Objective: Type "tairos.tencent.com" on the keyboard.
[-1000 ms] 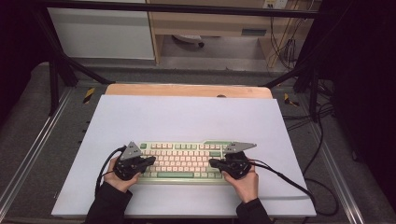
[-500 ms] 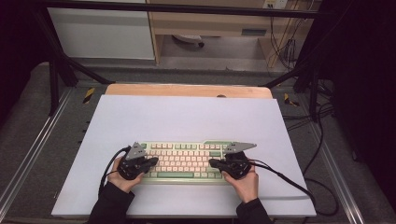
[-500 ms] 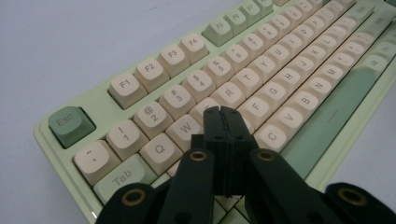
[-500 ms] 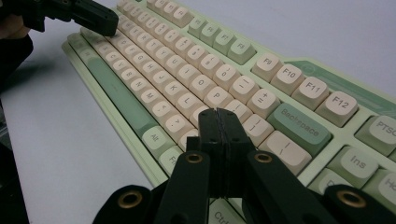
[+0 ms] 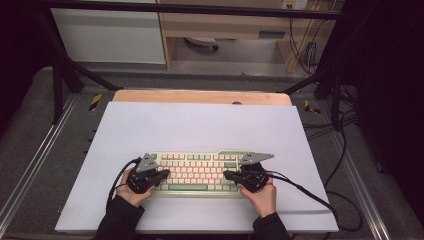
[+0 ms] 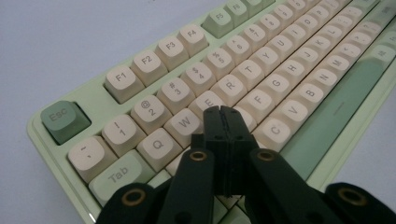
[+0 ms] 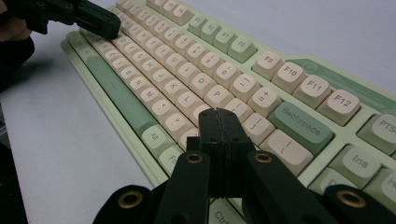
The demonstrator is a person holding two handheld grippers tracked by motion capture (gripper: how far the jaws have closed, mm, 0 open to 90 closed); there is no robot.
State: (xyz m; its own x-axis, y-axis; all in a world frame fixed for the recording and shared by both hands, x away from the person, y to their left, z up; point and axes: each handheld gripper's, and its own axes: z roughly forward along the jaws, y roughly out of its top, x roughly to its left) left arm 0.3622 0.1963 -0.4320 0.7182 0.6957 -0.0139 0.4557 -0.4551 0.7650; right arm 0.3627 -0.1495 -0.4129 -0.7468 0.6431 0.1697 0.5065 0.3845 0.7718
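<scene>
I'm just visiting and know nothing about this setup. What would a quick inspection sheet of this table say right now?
Surface: a pale sheet covers the table, with a wooden edge showing at the far side.
Job's things: one pale green keyboard with cream keys, lying flat near the person's side.
Clutter: nothing seen on the sheet.
Grippers: left gripper has its jaws closed together, tips over the keys near W and E; right gripper likewise closed, tips near the P key.
Cables: a black cable trails from the right gripper off the table's right side; another cable loops from the left gripper.
Surroundings: black frame bars, grey floor, loose wires at the right, cabinets behind.
</scene>
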